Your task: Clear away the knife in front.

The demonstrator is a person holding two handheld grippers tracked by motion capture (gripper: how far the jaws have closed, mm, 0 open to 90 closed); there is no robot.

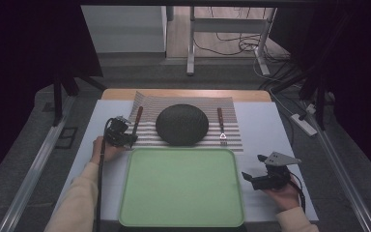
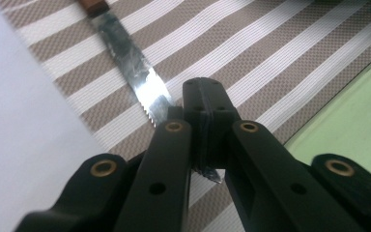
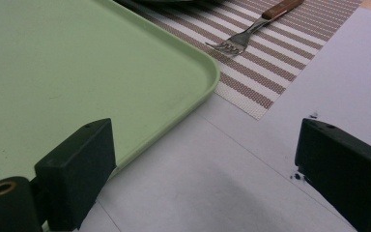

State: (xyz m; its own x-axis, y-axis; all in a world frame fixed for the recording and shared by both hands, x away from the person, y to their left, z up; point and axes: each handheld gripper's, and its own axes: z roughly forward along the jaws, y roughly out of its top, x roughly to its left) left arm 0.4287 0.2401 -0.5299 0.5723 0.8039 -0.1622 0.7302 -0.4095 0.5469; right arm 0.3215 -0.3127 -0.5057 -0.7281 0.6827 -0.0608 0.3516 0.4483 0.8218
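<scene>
Gripping the knife by its serrated blade, the left gripper sat at the near left corner of the striped placemat, its jaws closed together with the blade tip poking out beneath them in the left gripper view. The knife lay on the left part of the mat, its wooden handle pointing toward the far side and its blade toward the near side, just left of the dark round plate. A fork with a matching wooden handle lay on the mat to the right of the plate, tines toward the near side. Just in front of the mat, the light green tray sat in the middle of the table. The right gripper hovered near the tray's right edge, well apart from the fork, its jaws spread wide and holding nothing; between them the right gripper view showed the tray's far right corner and bare tabletop.
</scene>
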